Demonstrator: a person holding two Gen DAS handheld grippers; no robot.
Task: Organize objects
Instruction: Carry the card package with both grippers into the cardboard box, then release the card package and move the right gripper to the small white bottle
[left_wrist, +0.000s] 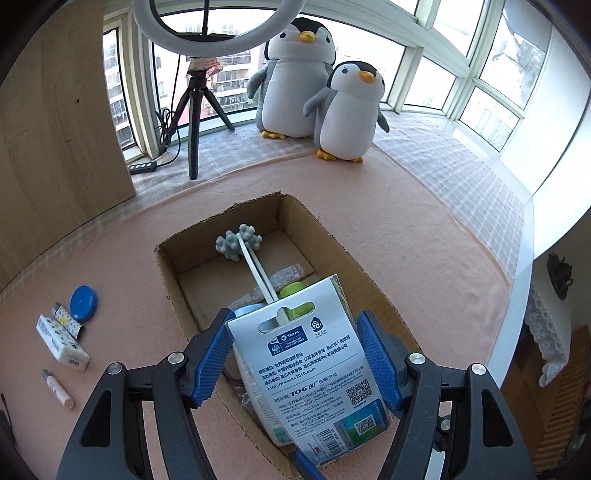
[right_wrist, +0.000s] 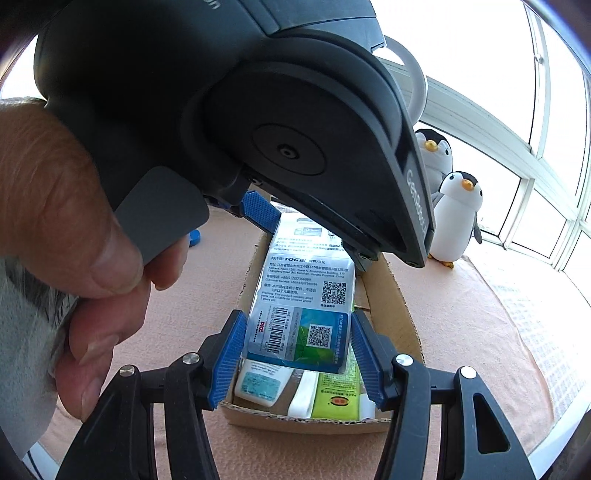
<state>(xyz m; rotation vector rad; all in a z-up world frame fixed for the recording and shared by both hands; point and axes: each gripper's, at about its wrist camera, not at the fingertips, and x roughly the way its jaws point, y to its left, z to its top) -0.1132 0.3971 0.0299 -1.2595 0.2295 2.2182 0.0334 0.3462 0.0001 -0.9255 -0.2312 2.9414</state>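
Observation:
A flat white printed package (left_wrist: 314, 365) hangs tilted over an open cardboard box (left_wrist: 166, 266) on the pink cloth. My left gripper (left_wrist: 294, 317) has its blue pads against the package's upper end, by the hang hole. My right gripper (right_wrist: 297, 317) is shut on the lower end, by the barcode on the package (right_wrist: 306, 295). In the right wrist view the left gripper's blue pad (right_wrist: 260, 214) touches the package's far end. Inside the box lie a grey knobbed roller (left_wrist: 240, 242) with a white handle, a white bottle (right_wrist: 258, 384) and a yellow-green packet (right_wrist: 334, 398).
Left of the box lie a blue round case (left_wrist: 84, 302), a flowered lighter (left_wrist: 68, 319), a tissue pack (left_wrist: 61, 341) and a small pink tube (left_wrist: 57, 387). Two plush penguins (left_wrist: 325, 96) and a ring-light tripod (left_wrist: 195, 110) stand by the window. A hand (right_wrist: 55, 221) holds the left gripper.

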